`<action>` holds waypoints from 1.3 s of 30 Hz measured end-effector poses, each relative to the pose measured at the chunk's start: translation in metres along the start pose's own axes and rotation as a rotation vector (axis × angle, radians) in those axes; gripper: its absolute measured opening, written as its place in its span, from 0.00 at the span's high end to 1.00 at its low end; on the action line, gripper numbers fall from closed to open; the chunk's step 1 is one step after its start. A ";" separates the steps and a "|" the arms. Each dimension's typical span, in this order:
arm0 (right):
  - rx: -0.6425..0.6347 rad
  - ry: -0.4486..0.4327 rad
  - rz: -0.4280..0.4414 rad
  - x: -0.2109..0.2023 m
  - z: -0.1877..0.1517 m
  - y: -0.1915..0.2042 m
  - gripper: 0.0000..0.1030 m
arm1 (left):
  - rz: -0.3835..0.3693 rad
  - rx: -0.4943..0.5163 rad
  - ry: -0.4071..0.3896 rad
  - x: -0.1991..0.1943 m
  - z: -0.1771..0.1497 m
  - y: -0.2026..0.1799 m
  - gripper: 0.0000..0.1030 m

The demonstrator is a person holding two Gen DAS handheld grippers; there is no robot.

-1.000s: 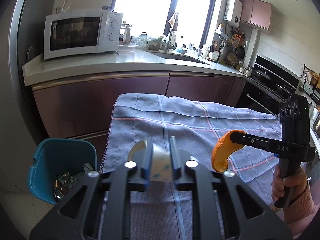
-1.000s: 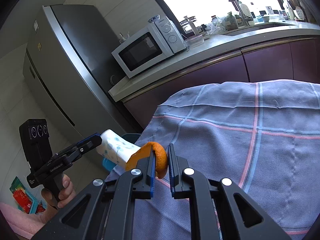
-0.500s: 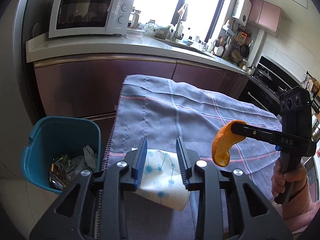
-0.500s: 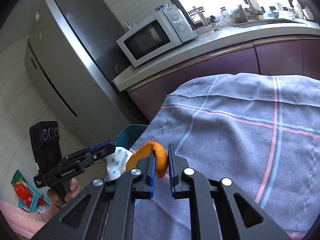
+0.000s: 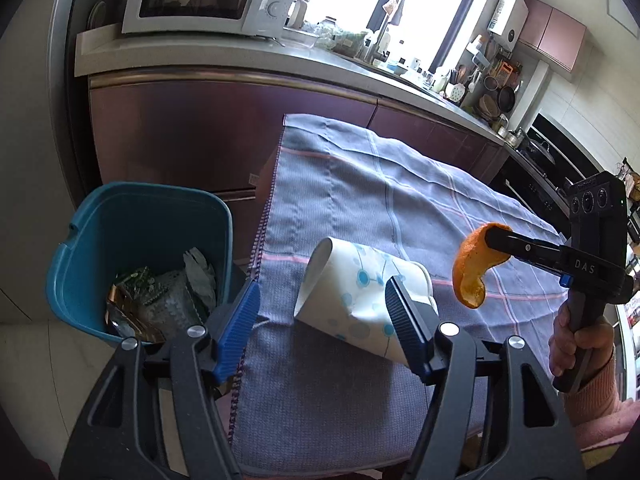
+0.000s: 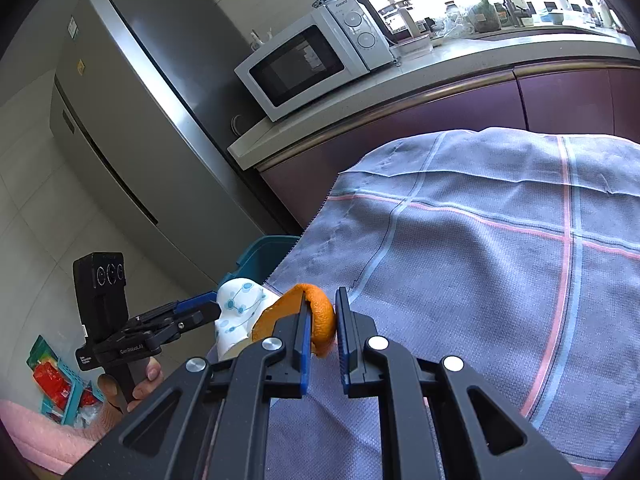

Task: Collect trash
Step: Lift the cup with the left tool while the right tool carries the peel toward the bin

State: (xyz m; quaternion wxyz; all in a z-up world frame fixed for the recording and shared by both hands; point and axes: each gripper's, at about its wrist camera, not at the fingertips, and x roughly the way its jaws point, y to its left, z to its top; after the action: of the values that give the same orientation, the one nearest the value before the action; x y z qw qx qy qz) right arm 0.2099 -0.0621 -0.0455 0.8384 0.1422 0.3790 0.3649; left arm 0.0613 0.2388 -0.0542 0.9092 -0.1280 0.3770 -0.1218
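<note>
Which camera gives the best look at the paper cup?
The left wrist view: the paper cup lies there nearly whole, open mouth visible. The right wrist view shows only part of it behind the orange peel.

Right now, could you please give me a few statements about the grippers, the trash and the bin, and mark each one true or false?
1. The right gripper is shut on the orange peel. True.
2. The left gripper is clamped tight on the paper cup. False: its jaws have just been opening and stand wide, the cup loose between them.
3. The teal bin is empty. False: wrappers already lie in it.
4. The bin stands beside the checked cloth. True.
5. The cup is inside the bin. False: it is over the cloth's edge.
</note>
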 end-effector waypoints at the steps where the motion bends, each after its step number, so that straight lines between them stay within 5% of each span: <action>1: -0.001 0.004 0.002 0.001 -0.001 0.000 0.90 | -0.010 0.000 0.012 0.003 -0.001 -0.001 0.38; 10: 0.005 0.037 0.004 0.011 -0.008 -0.003 0.90 | -0.077 -0.032 0.063 0.024 -0.004 -0.010 0.37; 23: 0.006 0.033 0.006 0.011 -0.008 -0.002 0.90 | -0.043 -0.001 -0.018 0.007 0.003 -0.016 0.82; 39: -0.034 0.009 0.031 0.012 0.008 0.012 0.90 | -0.002 0.030 -0.143 -0.043 0.018 -0.013 0.94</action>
State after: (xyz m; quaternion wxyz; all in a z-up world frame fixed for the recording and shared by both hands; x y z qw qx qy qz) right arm 0.2152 -0.0445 -0.0400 0.8333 0.1322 0.3742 0.3848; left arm 0.0427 0.2431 -0.0099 0.9356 -0.1231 0.3089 -0.1190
